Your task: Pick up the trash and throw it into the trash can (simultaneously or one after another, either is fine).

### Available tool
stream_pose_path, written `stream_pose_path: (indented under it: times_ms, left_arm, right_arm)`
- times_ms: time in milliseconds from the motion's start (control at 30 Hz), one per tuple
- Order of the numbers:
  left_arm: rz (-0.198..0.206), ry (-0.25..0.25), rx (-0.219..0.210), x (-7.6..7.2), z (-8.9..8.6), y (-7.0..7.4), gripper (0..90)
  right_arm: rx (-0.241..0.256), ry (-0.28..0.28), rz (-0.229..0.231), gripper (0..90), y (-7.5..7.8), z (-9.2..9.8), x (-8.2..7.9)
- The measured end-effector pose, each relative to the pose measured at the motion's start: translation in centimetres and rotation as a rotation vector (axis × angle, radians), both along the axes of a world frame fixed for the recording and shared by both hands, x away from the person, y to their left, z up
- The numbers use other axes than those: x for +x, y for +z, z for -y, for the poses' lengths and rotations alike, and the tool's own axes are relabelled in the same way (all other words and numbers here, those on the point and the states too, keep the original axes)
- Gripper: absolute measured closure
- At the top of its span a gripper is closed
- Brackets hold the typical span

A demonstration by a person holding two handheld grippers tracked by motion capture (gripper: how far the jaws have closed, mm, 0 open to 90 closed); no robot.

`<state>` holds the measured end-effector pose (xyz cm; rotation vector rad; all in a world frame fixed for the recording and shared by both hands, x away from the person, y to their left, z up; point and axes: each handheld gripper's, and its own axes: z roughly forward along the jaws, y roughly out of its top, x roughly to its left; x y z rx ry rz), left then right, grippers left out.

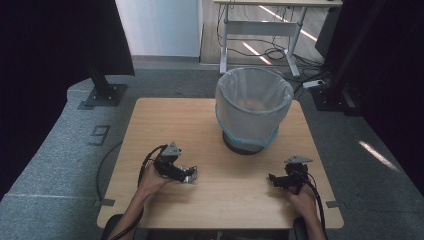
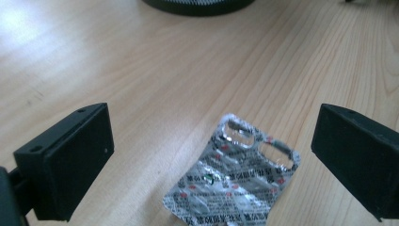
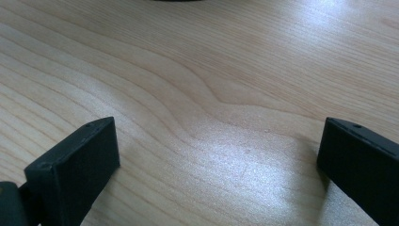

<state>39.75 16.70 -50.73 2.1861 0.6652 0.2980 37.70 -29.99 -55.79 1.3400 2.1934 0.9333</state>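
Both tongs, left (image 2: 211, 165) and right (image 3: 216, 174), are wide open; the flat pill pack (image 2: 233, 176) could slip away when pinched.

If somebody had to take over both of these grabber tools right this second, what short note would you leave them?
Left gripper: jaws wide open, low over the table, with the foil blister pack lying flat between them, not yet gripped.
Right gripper: jaws open, nothing between them but bare wood.
Lined bin: upright at the far middle of the table.
Done: left gripper lined up on the pack.
Left, probably: close on the pack, lift it and drop it in the bin.
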Motion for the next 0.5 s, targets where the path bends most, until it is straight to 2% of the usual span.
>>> stream_pose_path:
  times_ms: [233, 500]
  left_arm:
    - [-0.023, -0.013, 0.003, 0.0, -0.1, -1.7, 0.8]
    - [-0.028, -0.033, 0.051, -0.3, 0.3, -3.0, 3.9]
  right_arm:
    - [-0.001, 0.001, 0.0, 0.0, 0.0, 0.0, 0.0]
    - [-0.001, 0.001, 0.0, 0.0, 0.0, 0.0, 0.0]
